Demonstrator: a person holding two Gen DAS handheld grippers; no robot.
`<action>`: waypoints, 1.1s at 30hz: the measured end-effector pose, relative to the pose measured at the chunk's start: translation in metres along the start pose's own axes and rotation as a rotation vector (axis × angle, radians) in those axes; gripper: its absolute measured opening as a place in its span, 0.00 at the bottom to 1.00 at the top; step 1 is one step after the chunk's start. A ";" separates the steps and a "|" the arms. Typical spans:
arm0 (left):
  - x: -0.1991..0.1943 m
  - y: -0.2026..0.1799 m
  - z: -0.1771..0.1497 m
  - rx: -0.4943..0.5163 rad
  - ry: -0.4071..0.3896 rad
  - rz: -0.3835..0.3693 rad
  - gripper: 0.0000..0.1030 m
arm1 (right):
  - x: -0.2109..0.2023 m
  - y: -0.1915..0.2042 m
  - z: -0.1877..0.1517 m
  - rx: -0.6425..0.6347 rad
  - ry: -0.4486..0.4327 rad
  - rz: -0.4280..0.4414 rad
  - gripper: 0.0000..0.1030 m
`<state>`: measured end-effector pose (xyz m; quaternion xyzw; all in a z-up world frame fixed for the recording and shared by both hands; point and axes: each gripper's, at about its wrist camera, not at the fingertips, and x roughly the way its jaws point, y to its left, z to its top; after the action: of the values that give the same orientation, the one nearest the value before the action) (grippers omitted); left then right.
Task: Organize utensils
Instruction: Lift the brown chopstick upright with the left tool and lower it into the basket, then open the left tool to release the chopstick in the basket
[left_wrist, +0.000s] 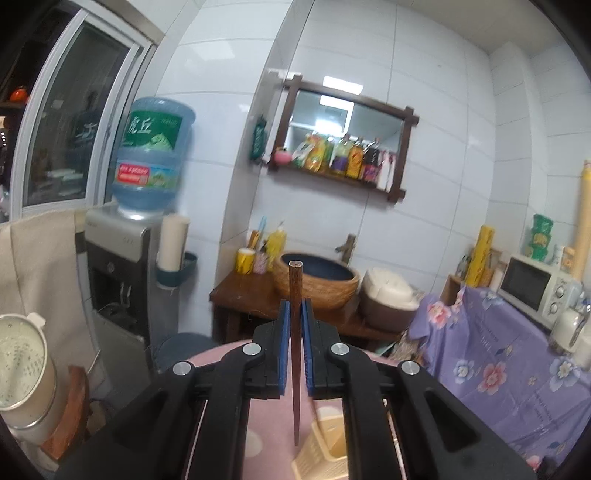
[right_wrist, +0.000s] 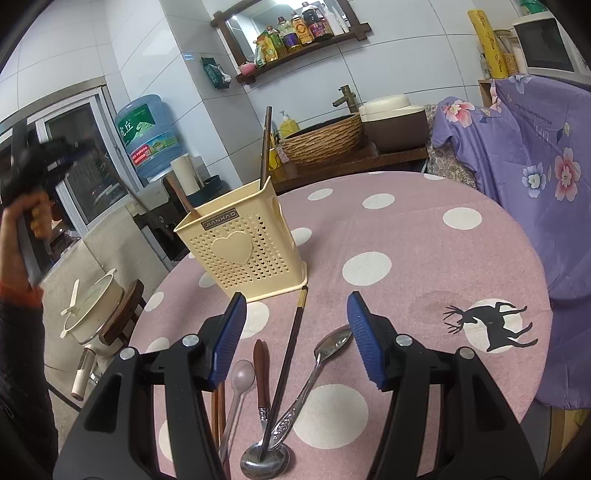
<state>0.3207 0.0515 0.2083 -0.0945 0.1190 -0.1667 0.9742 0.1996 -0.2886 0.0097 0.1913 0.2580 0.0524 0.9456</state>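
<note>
Cream utensil holder (right_wrist: 242, 243) stands on the polka-dot table (right_wrist: 424, 236); I count two utensils already inside. Left on the cloth: dark chopstick (right_wrist: 290, 354), metal spoon (right_wrist: 314, 373), clear plastic spoon (right_wrist: 238, 384), brown-handled piece (right_wrist: 260, 376). Roughly halfway, I judge. My left gripper (left_wrist: 295, 314) pinches a wooden chopstick (left_wrist: 295, 332) upright above the holder. Right gripper (right_wrist: 295, 332) hovers low over the spread, jaws wide, holding nothing

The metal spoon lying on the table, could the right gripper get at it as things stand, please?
Probably yes. The right gripper is open and empty, and the metal spoon lies flat on the table just ahead of its fingers. The dark chopstick lies close beside it, so it might get pinched too.
</note>
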 end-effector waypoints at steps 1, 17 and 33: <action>-0.001 -0.005 0.005 0.000 -0.014 -0.011 0.07 | 0.000 0.000 0.000 0.000 0.002 0.000 0.56; 0.056 -0.027 -0.074 -0.015 0.163 -0.018 0.07 | -0.002 -0.005 -0.003 0.001 0.004 -0.009 0.56; 0.067 -0.024 -0.123 -0.007 0.224 0.005 0.10 | 0.002 0.002 -0.005 -0.051 0.002 -0.027 0.57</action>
<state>0.3425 -0.0118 0.0830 -0.0785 0.2278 -0.1731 0.9550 0.1986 -0.2844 0.0058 0.1636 0.2599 0.0465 0.9505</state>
